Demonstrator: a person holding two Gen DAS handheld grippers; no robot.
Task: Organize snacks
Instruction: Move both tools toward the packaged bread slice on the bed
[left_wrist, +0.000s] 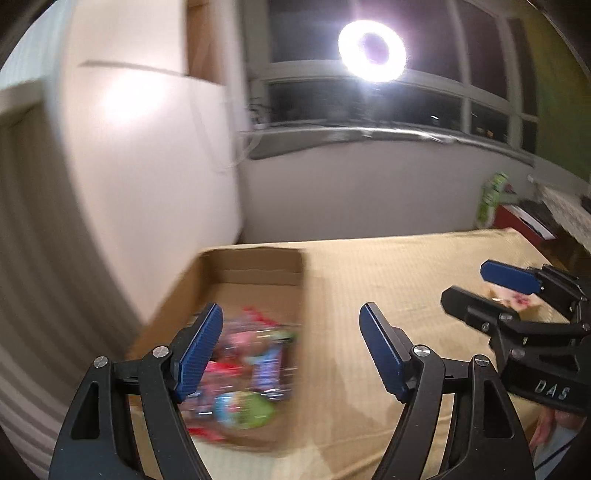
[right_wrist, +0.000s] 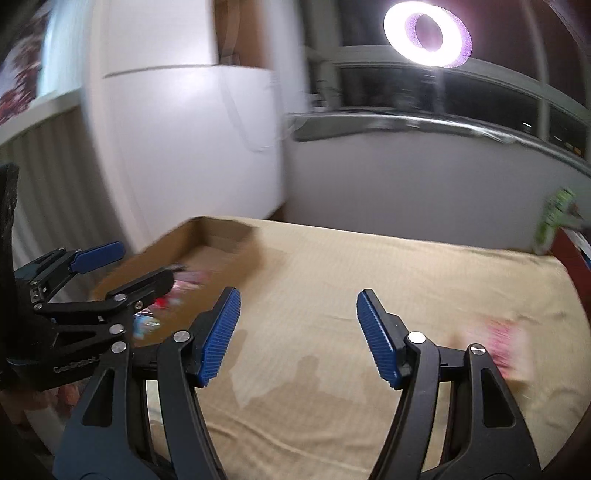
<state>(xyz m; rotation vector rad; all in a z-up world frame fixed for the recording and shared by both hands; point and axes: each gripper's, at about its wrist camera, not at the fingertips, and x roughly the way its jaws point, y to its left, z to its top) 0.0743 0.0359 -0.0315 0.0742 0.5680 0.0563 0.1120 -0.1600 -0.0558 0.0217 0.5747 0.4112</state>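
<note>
Snacks in the box, one still on the bed

We see bright snack packs piled in the cardboard box at the left of the tan bed. One pink pack lies alone on the right. Our left gripper and right gripper both have blue fingers spread wide, holding nothing. A ring light shines by the window.

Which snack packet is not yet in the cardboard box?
The pink packet lying alone on the beige cover, right of the right tool; the other packets sit inside the cardboard box.
</note>
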